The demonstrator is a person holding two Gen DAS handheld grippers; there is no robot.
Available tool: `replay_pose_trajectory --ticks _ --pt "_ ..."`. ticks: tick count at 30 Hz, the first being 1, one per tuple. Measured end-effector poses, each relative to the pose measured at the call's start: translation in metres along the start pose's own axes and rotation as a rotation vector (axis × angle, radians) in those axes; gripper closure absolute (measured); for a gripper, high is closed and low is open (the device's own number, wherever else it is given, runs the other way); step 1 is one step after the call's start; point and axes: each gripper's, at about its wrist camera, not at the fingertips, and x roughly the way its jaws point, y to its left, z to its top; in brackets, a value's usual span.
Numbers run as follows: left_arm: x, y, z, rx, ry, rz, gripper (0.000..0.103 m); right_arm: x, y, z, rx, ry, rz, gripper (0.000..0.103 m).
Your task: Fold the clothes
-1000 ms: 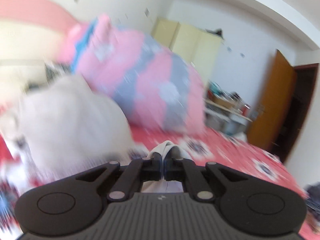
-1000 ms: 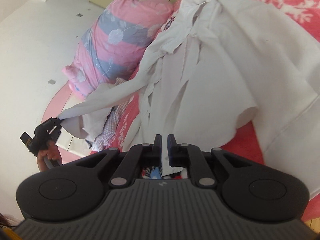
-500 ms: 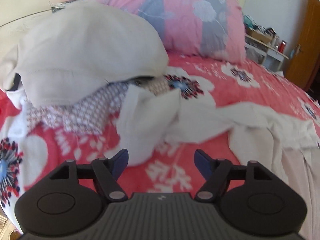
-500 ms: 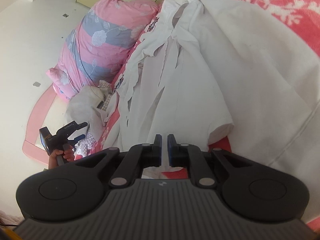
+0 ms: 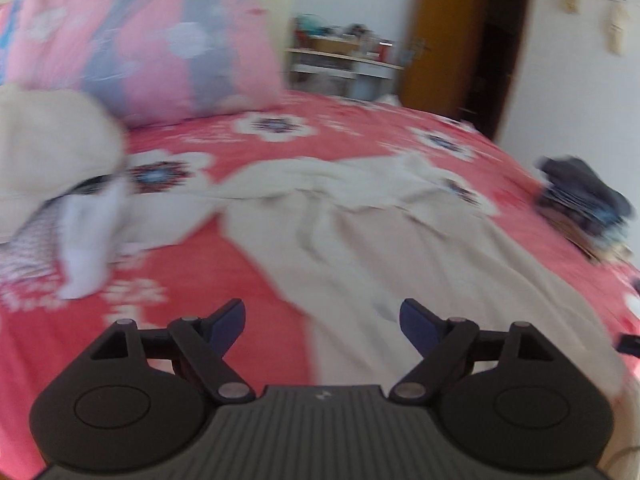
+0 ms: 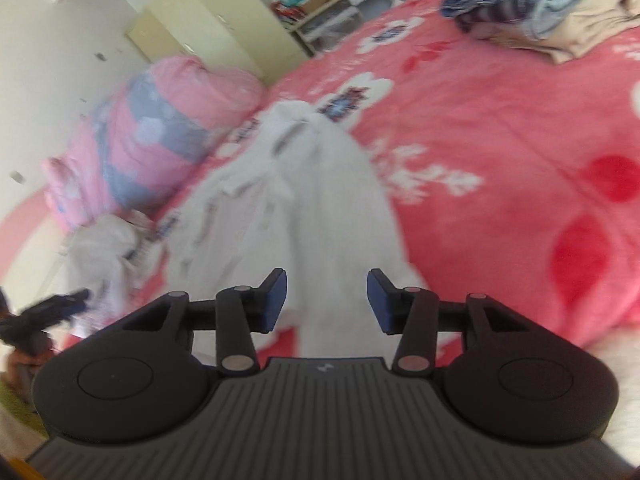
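A white shirt (image 5: 392, 240) lies spread and rumpled on the red flowered bed (image 5: 248, 280). In the left wrist view my left gripper (image 5: 322, 322) hangs open just above the shirt's near edge, with nothing between its fingers. The right wrist view shows the same white shirt (image 6: 320, 208) stretching away from my right gripper (image 6: 326, 300), which is open over the shirt's near hem. The left gripper (image 6: 48, 312) appears as a dark blur at the far left, held by a hand.
A pink and grey rolled quilt (image 5: 140, 52) and a heap of white and patterned clothes (image 5: 52, 168) lie at the bed's head. A pile of dark and beige garments (image 6: 540, 12) sits at the far right. A shelf (image 5: 344, 64) and a brown door (image 5: 436, 40) stand beyond the bed.
The right gripper has opened and let go of the shirt hem. The left gripper, which released the sleeve half a second ago, has swung right over the shirt. The shirt now lies flat.
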Motion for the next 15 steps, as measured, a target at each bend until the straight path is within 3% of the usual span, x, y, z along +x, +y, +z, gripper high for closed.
replay_pose_trajectory --ticks 4,10,13,15 --pt "0.028 -0.068 -0.020 0.154 0.034 -0.128 0.018 0.000 -0.010 -0.008 -0.058 0.023 -0.105 0.058" --pt "0.071 -0.121 -0.040 0.257 0.089 -0.151 0.018 -0.002 -0.009 0.002 -0.166 -0.017 -0.227 0.056" --pt "0.082 -0.126 -0.043 0.256 0.096 -0.153 0.018 0.007 -0.028 0.017 -0.080 0.000 -0.150 0.045" --pt "0.086 -0.126 -0.044 0.245 0.101 -0.147 0.018 0.020 -0.032 0.016 -0.078 0.065 -0.117 0.044"
